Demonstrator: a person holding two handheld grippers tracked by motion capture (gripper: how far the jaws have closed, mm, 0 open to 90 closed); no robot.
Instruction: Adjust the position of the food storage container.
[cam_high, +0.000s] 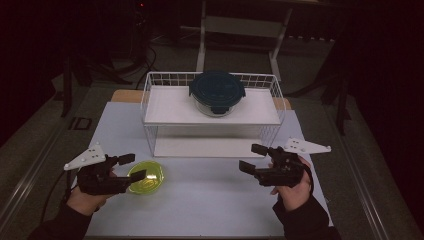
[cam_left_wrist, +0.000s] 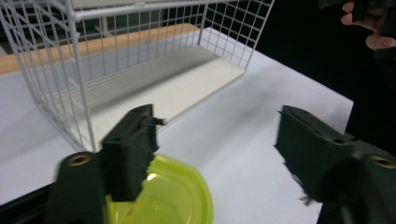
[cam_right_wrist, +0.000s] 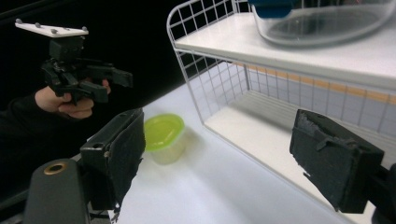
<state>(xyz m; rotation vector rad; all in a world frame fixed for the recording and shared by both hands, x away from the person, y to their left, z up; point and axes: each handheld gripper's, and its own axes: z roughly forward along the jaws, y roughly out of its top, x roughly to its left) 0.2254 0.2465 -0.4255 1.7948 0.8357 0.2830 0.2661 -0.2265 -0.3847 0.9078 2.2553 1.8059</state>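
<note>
A small container with a yellow-green lid (cam_high: 147, 177) (cam_left_wrist: 173, 196) (cam_right_wrist: 163, 130) stands on the white table near its front left. My left gripper (cam_high: 132, 167) (cam_left_wrist: 219, 130) (cam_right_wrist: 114, 86) hovers beside and slightly above it. Its jaws are open and point toward the rack, with nothing between the pads. My right gripper (cam_high: 250, 157) (cam_right_wrist: 219, 149) is held over the table's right side, jaws wide open and empty, aimed left toward the container. A round glass container with a dark blue lid (cam_high: 217, 92) (cam_right_wrist: 322, 21) sits on the rack's top shelf.
A white wire rack (cam_high: 150, 100) (cam_left_wrist: 79, 70) (cam_right_wrist: 187, 46) with two shelves stands at the back middle of the table; its lower shelf (cam_high: 210, 147) is bare. The table's front edge lies just before the hands. A hand (cam_left_wrist: 369, 28) shows at the upper right of the left gripper view.
</note>
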